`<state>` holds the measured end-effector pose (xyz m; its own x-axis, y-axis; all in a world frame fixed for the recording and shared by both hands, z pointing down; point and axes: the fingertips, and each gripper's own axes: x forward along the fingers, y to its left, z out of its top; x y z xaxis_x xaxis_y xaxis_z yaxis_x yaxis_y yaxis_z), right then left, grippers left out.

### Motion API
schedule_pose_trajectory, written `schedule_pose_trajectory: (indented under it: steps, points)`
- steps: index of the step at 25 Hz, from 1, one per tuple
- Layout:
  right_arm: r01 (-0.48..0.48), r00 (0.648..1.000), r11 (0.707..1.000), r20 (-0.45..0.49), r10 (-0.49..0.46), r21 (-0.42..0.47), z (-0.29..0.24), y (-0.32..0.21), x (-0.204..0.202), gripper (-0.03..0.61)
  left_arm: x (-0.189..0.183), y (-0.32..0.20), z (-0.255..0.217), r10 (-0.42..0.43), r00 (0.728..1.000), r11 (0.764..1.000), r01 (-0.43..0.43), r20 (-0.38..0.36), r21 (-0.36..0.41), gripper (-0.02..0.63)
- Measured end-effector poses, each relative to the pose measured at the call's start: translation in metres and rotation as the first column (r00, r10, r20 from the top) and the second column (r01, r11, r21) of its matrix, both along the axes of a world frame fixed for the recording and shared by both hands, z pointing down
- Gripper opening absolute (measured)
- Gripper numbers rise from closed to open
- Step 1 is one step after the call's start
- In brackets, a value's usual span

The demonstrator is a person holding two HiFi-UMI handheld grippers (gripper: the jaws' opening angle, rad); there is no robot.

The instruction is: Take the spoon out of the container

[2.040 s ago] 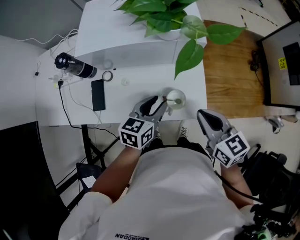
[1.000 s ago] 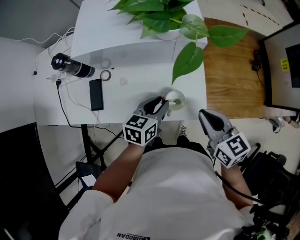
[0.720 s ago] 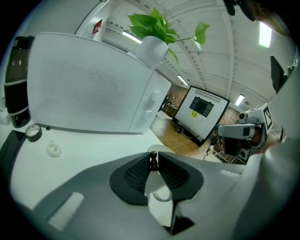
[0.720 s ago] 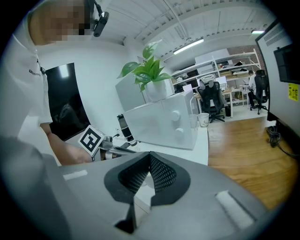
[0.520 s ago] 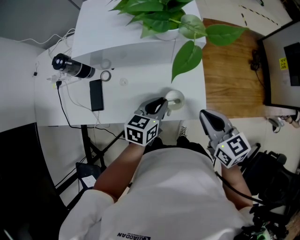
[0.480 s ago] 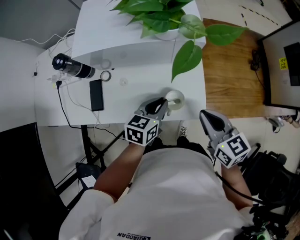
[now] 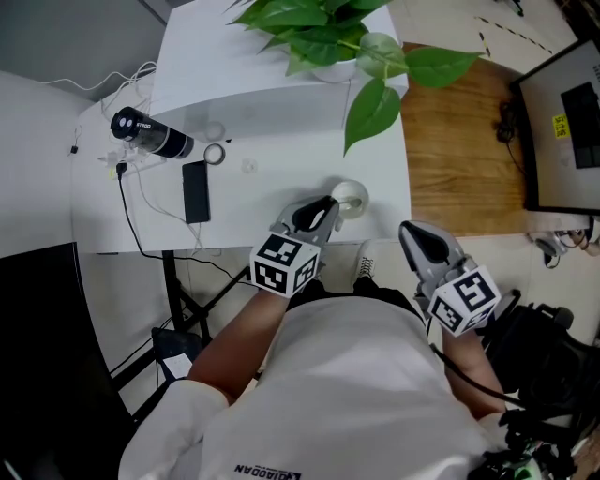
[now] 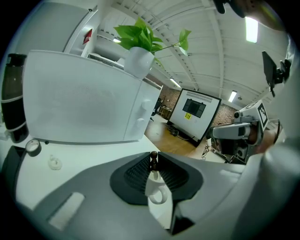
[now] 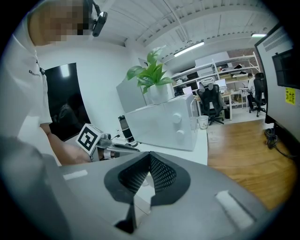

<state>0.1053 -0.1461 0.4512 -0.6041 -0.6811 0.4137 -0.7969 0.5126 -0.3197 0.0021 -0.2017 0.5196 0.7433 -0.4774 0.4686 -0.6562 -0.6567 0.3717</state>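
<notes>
A small white cup (image 7: pixel 352 197) stands near the white table's front right edge, with a dark wooden spoon in it. In the left gripper view the spoon's knobbed handle (image 8: pixel 153 165) rises from the cup (image 8: pixel 157 193) straight between the black ribbed pads. My left gripper (image 7: pixel 325 208) reaches the cup from the near side, and its jaws (image 8: pixel 153 158) press on the handle. My right gripper (image 7: pixel 413 234) hangs off the table edge to the right, shut and empty (image 9: pixel 149 158). The spoon's bowl is hidden inside the cup.
A black phone (image 7: pixel 196 190), a black cylindrical bottle (image 7: pixel 150 136), a tape roll (image 7: pixel 215 154) and cables lie on the table's left half. A white box-shaped appliance (image 7: pixel 272 66) with a potted plant (image 7: pixel 323 28) on top stands behind. Wooden floor and a monitor (image 7: pixel 567 122) are at the right.
My left gripper has edged a little toward the cup and its jaws have narrowed onto the spoon handle. The right gripper has stayed where it was.
</notes>
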Motion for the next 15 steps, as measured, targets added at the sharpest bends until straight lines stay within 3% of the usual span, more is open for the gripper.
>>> schedule_pose_trajectory:
  steps: [15]
  points:
    - [0.072,0.997,0.992,0.016,-0.074,0.101,-0.029,-0.009,-0.030,0.004,-0.026,0.022,-0.068,-0.024,0.997,0.992,0.034,-0.076,0.122,0.055]
